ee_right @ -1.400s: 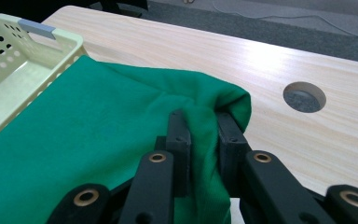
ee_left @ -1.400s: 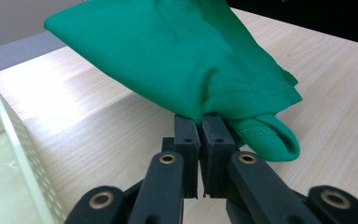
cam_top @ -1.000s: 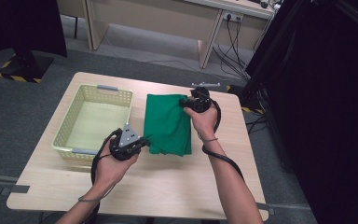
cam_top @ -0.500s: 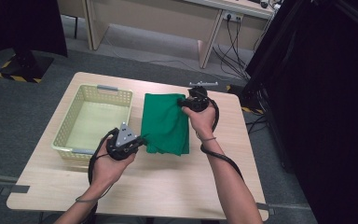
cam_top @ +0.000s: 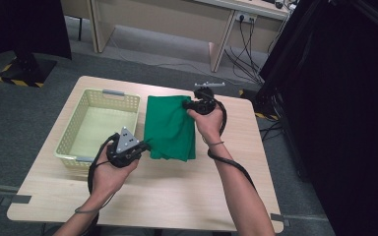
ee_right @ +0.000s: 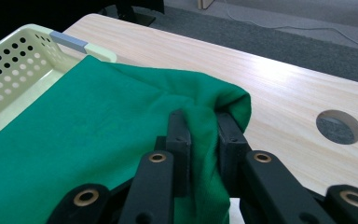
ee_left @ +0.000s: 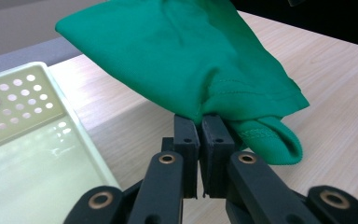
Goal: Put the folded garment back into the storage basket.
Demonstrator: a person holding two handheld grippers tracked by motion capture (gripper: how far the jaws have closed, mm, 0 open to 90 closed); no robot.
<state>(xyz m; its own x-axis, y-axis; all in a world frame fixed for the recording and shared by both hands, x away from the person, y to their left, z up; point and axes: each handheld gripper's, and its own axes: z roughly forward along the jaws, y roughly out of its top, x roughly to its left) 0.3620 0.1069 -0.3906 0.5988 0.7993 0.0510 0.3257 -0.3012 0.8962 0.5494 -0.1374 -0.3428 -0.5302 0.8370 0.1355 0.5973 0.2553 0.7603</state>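
Left tool [cam_top: 145, 146] clamped, right tool [cam_top: 186, 104] clamped (arms apart)

Lab or office: grey carpet [cam_top: 24, 128], desks [cam_top: 177, 19], wall socket [cam_top: 246, 18] with trailing cables [cam_top: 243, 51], black curtain [cam_top: 344, 98]

One folded green cloth [cam_top: 170, 129] at frame centre, one pale yellow perforated basket [cam_top: 74, 132] to its left, one wooden table [cam_top: 177, 196] beneath both. Two handheld grippers: left gripper [cam_top: 146, 145] lower left of centre, right gripper [cam_top: 185, 104] upper right of centre. One round hole [ee_right: 339, 126] in the tabletop, right side of the right gripper view.
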